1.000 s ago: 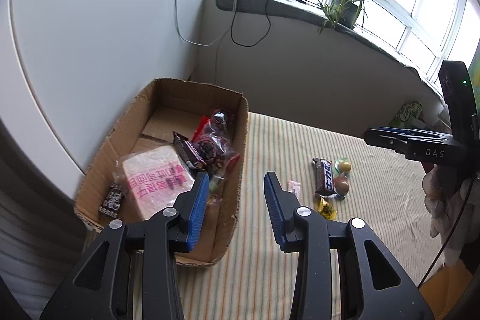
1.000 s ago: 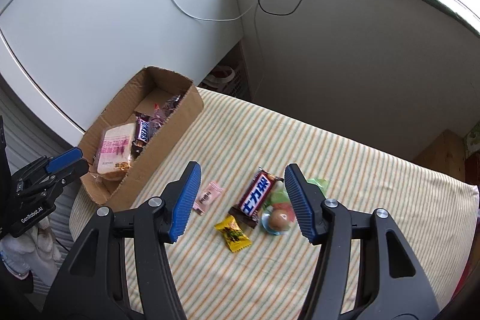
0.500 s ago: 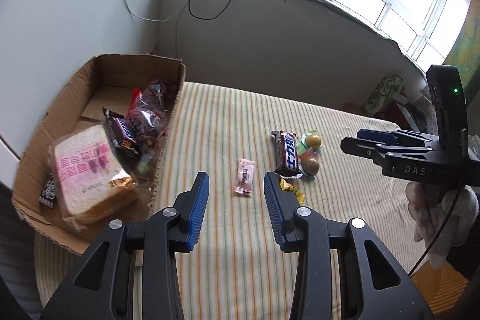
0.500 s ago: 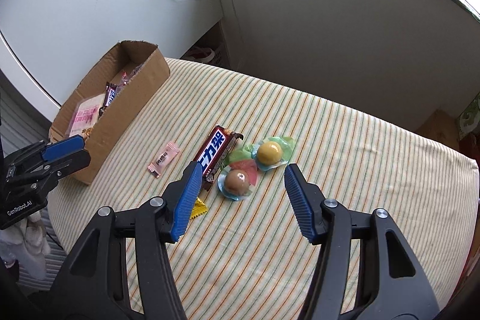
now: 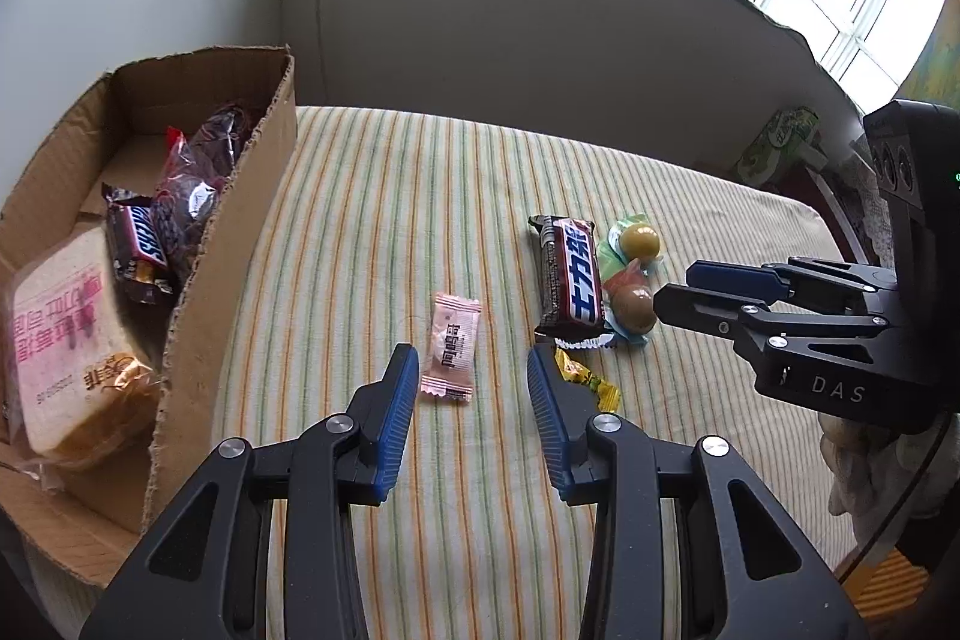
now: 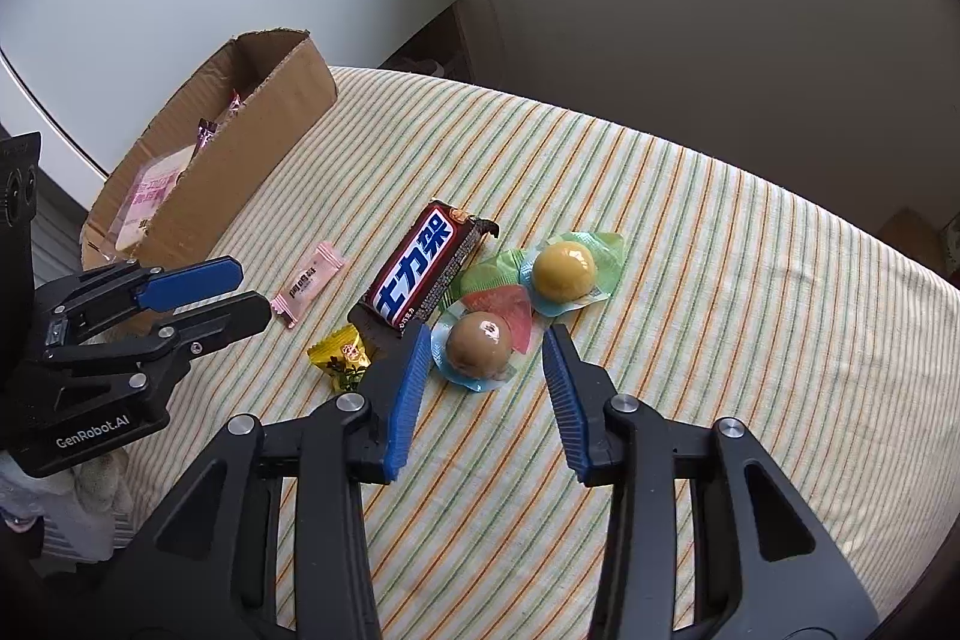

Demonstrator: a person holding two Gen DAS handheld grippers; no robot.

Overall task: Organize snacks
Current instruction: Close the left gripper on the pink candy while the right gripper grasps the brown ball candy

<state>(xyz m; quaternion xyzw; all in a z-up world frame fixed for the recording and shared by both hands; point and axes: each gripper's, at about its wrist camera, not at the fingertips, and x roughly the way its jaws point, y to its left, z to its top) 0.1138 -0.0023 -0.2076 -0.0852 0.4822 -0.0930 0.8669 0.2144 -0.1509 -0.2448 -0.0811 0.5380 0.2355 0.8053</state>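
On the striped cloth: five snacks, perhaps four in the box.

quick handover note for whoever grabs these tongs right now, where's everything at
Left tongs: open, empty, lined up on the pink candy.
Right tongs: open, empty, around the brown jelly cup.
Done: bread pack, a chocolate bar and red-trimmed bag sit in the cardboard box.
Left on the striped cloth: pink candy, yellow candy, chocolate bar, brown and yellow jelly cups.
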